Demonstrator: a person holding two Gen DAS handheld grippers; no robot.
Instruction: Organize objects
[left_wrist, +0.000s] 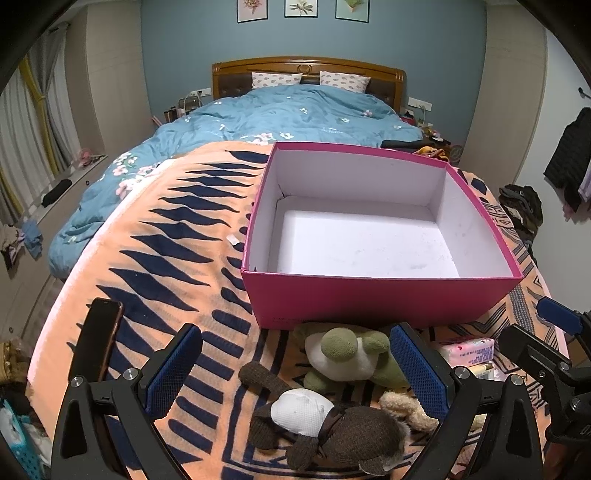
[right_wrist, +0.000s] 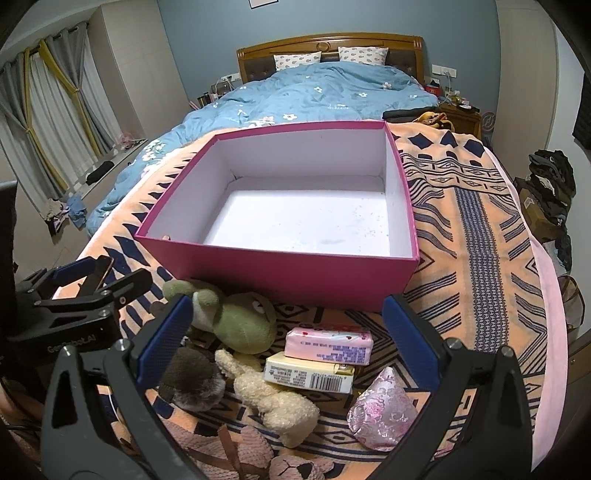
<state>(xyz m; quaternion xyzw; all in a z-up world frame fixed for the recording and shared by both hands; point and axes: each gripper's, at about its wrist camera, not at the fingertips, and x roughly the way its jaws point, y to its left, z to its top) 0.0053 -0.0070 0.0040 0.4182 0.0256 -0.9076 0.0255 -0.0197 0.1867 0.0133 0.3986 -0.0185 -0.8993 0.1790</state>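
One pink box (right_wrist: 280, 273) stood open and empty on the orange patterned blanket (right_wrist: 480, 229), which covered the foot of the bed. In front of its near wall lay the loose items: one green plush toy (right_wrist: 236, 325), one dark brown plush toy (left_wrist: 332, 428), one cream plush toy (right_wrist: 273, 402), and one knitted pink-brown toy (right_wrist: 243, 454) at the lower edge. Beside them were two packets, a pink packet (right_wrist: 328, 345) stacked on a yellow packet (right_wrist: 306, 376), and one pink brocade pouch (right_wrist: 384, 410). One phone (left_wrist: 98, 339) lay apart at the left. The left gripper (left_wrist: 295, 369) and right gripper (right_wrist: 284, 339) both stood fully spread above the items, holding nothing.
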